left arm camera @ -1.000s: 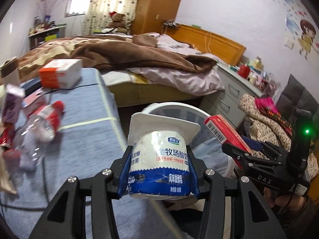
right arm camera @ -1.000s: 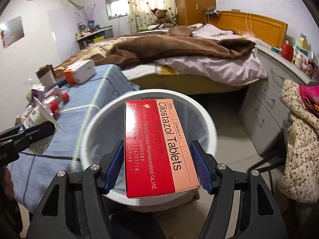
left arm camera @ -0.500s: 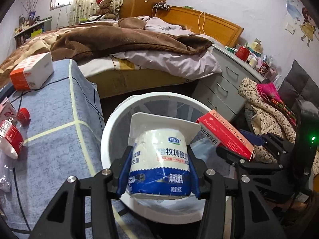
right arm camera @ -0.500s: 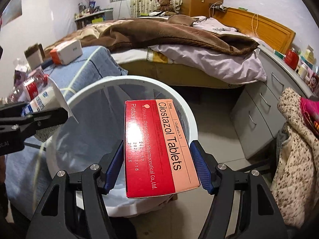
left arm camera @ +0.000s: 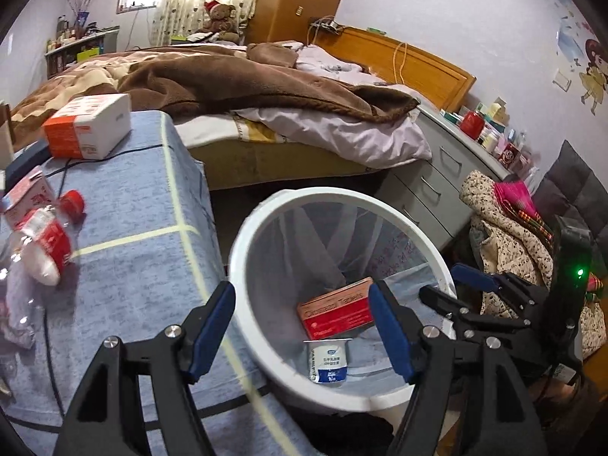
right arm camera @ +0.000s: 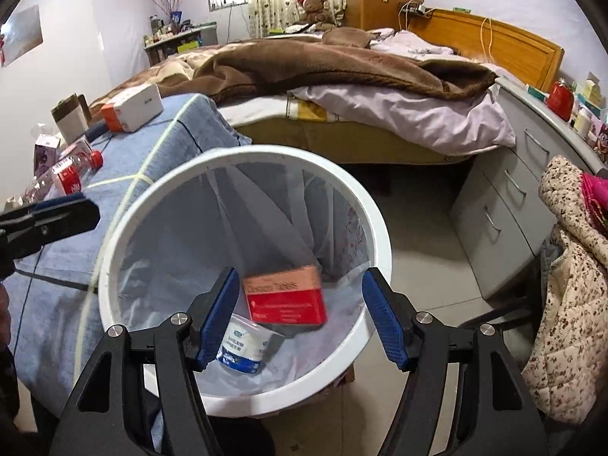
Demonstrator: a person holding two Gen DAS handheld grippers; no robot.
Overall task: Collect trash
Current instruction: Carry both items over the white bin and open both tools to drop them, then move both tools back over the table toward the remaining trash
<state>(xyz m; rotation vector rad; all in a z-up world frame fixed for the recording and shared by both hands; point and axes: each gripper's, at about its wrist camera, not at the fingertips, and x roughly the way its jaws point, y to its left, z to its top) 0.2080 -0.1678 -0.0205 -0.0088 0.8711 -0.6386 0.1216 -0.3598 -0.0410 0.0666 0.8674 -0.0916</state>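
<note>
A white bin (left arm camera: pixel 262 220) (right arm camera: pixel 243 152) with a clear liner stands beside the blue-covered table. Inside it lie a red tablet box (left arm camera: pixel 334 307) (right arm camera: pixel 285 296) and a white-and-blue yogurt cup (left arm camera: pixel 327 361) (right arm camera: pixel 243 345). My left gripper (left arm camera: pixel 304 326) hangs over the bin's near rim with its jaws opening and nothing between them. My right gripper (right arm camera: pixel 300 319) is open above the bin, empty too; it also shows at the right of the left wrist view (left arm camera: pixel 448 285). A left fingertip (right arm camera: pixel 57 212) pokes in at the left edge of the right wrist view.
On the blue-covered table (left arm camera: pixel 144 205) lie a crushed plastic bottle with a red label (left arm camera: pixel 41 243), an orange-and-white box (left arm camera: pixel 89 125), a small carton (left arm camera: pixel 26 193) and a cable. A bed (left arm camera: pixel 247 87), a grey dresser (left arm camera: pixel 437 174) and a chair with clothes (left arm camera: pixel 505 220) surround the bin.
The left gripper let go of the yogurt cup and the right gripper let go of the red tablet box; both now lie in the bin. Both views have shifted further over the bin.
</note>
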